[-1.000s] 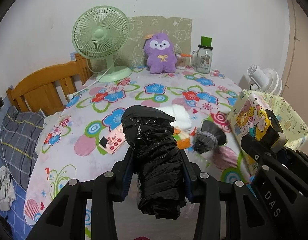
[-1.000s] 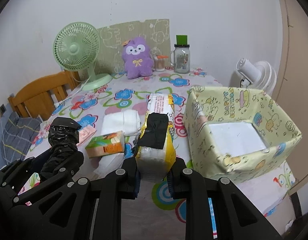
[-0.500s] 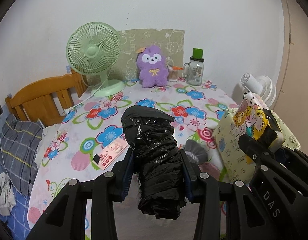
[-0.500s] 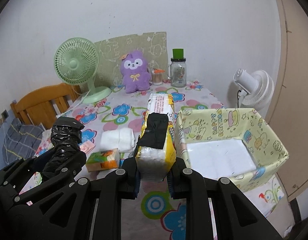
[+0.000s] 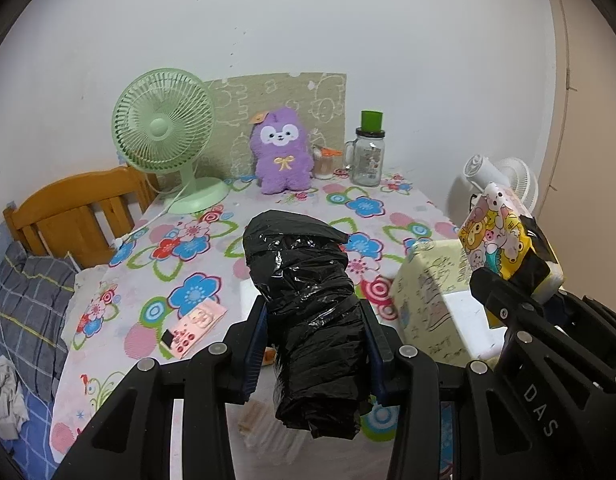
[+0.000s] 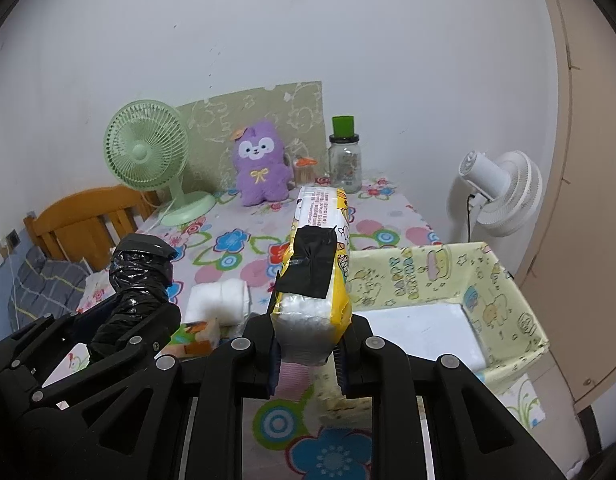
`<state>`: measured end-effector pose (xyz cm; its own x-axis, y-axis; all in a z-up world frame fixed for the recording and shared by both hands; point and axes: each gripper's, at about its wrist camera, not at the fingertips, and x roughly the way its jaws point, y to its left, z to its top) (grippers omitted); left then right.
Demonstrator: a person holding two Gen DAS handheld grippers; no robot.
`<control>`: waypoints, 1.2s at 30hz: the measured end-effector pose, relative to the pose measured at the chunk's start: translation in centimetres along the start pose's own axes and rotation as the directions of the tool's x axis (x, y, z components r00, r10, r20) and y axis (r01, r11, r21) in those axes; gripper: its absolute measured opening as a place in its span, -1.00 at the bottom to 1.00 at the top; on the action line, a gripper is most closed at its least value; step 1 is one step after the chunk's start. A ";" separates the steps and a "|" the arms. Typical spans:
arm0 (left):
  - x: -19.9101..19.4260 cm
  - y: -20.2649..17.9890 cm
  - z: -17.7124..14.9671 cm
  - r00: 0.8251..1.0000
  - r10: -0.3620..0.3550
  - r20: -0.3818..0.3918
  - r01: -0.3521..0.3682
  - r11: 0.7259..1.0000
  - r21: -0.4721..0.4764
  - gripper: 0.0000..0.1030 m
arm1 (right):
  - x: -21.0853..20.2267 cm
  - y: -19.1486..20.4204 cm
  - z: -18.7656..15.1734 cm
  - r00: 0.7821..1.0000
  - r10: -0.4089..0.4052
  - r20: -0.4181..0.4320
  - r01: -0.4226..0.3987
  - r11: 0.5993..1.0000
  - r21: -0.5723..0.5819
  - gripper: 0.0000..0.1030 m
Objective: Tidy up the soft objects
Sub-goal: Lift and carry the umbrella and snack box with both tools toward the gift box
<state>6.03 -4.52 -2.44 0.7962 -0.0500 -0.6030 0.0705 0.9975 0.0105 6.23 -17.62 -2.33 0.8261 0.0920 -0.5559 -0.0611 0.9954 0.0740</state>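
Gripping a black plastic-wrapped bundle (image 5: 308,312), the left gripper (image 5: 312,344) holds it above the desk (image 5: 211,240), its fingers (image 5: 253,344) pinching the bundle at its lower half so that the upper end stands up past the fingertips and the lower end hangs below them. Left of these fingers, a pink card (image 5: 193,330) lies flat on the flowered cloth. Far beyond the fingertips, against the wall, stand a green fan (image 5: 163,136), a purple plush toy (image 5: 281,152) and a glass jar with a green lid (image 5: 368,152), in that order from left to right.

Right of the left fingers, the right gripper (image 6: 308,344) is raised above the desk with a yellow tissue pack (image 6: 318,264) pinched between its fingers (image 6: 272,350). The pack stands upright and carries a patch of black tape (image 6: 310,260) on its near face. Between the two grippers, on the desk, lie a white folded cloth (image 6: 221,300) and, nearer the fingers, an orange and green box (image 6: 195,334), partly hidden by the left gripper body. Immediately right of the right fingers sits a pale yellow patterned box (image 6: 504,296), open at the top with a white floor. Its near left corner lies just beside and below the held pack. Beyond the desk edge, further right, stands a white fan (image 6: 504,192).
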 end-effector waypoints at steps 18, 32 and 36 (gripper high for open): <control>0.7 -5.2 1.6 0.998 -0.059 0.007 0.059 0.997 0.042 -0.16 | -0.7 -5.0 1.4 0.999 -0.035 0.020 0.035 0.999 -0.010 -0.53; 3.0 -9.6 1.9 0.993 -0.119 -0.025 0.121 0.989 0.088 -0.16 | 0.3 -9.4 1.3 0.997 -0.071 -0.016 0.071 0.997 0.008 -0.53; 3.7 -10.6 1.8 0.991 -0.125 -0.037 0.128 0.987 0.095 -0.16 | 0.9 -10.4 1.1 0.996 -0.078 -0.034 0.078 0.997 0.006 -0.53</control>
<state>9.31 -15.33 -3.34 0.7582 -0.1725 -0.6288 0.2289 0.9734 0.0088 8.17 -27.96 -2.70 0.8089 0.0153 -0.5878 0.0070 0.9993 0.0356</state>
